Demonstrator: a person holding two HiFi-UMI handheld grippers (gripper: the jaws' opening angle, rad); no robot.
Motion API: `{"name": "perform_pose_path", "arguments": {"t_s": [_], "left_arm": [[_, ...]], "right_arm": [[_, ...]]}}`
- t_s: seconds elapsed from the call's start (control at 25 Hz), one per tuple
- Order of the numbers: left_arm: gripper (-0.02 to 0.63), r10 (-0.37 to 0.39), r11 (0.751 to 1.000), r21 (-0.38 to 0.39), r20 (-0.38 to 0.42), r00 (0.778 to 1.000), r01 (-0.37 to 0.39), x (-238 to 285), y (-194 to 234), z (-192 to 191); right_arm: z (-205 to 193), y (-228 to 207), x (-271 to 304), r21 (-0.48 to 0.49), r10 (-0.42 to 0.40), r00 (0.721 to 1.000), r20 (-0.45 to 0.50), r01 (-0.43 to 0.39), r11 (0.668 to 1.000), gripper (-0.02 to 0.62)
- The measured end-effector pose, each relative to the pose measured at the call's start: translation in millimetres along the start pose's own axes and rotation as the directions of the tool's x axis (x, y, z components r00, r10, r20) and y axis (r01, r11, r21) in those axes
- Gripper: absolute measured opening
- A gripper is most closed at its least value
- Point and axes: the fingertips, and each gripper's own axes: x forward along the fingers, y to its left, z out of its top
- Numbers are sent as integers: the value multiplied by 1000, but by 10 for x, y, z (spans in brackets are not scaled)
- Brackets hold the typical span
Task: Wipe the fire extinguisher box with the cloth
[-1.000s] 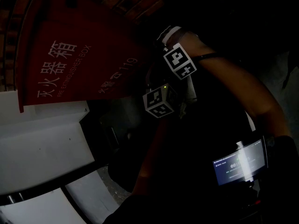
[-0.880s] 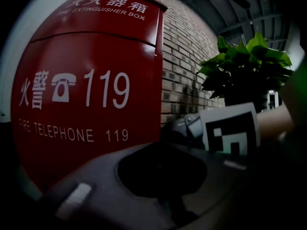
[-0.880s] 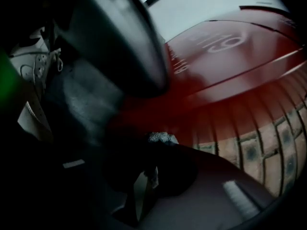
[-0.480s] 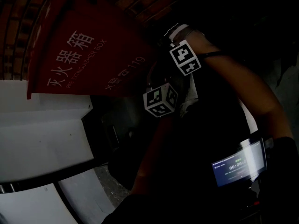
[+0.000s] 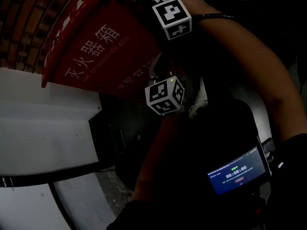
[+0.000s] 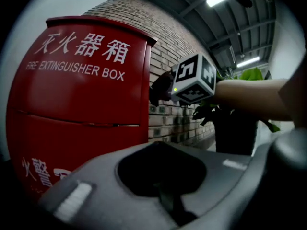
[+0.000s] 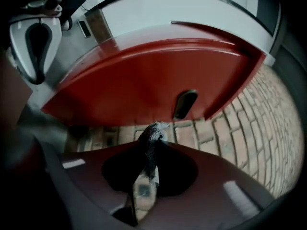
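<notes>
The red fire extinguisher box [image 5: 103,51] stands against a brick wall, with white lettering on its front [image 6: 81,80]. My right gripper [image 7: 153,139] is shut on a grey cloth [image 7: 152,132], and a twist of the cloth sticks out past the jaw tips. It hangs close to a red face of the box [image 7: 144,75] that has a dark oval recess [image 7: 185,103]. Its marker cube [image 5: 171,17] shows by the box's upper right edge. My left gripper [image 6: 158,146] is shut on nothing and faces the box front from lower down, its cube [image 5: 164,96] below the right one.
The brick wall [image 6: 172,42] runs behind and to the right of the box. A potted plant [image 6: 237,114] stands further right. White curved panels [image 5: 43,128] lie to the left of the box. A lit timer screen [image 5: 236,170] sits low on the right.
My right gripper has risen with the cloth from the box's middle right to its upper edge. The left gripper has stayed roughly where it was. The head view has tilted, showing more of the box.
</notes>
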Motion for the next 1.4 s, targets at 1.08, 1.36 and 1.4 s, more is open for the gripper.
{"name": "perform_pose_path", "arguments": {"t_s": [1.08, 1.36, 1.4], "left_arm": [[-2, 45, 998, 38, -22, 999, -44, -39, 236, -862], [-2, 59, 998, 31, -52, 997, -57, -84, 328, -1166], [-2, 60, 998, 32, -55, 997, -58, -86, 338, -1194]], "right_arm": [[181, 2067, 383, -94, 195, 980, -41, -198, 976, 48], [114, 2811, 443, -99, 293, 954, -62, -298, 950, 48], [109, 2907, 456, -96, 303, 951, -63, -308, 947, 49]]}}
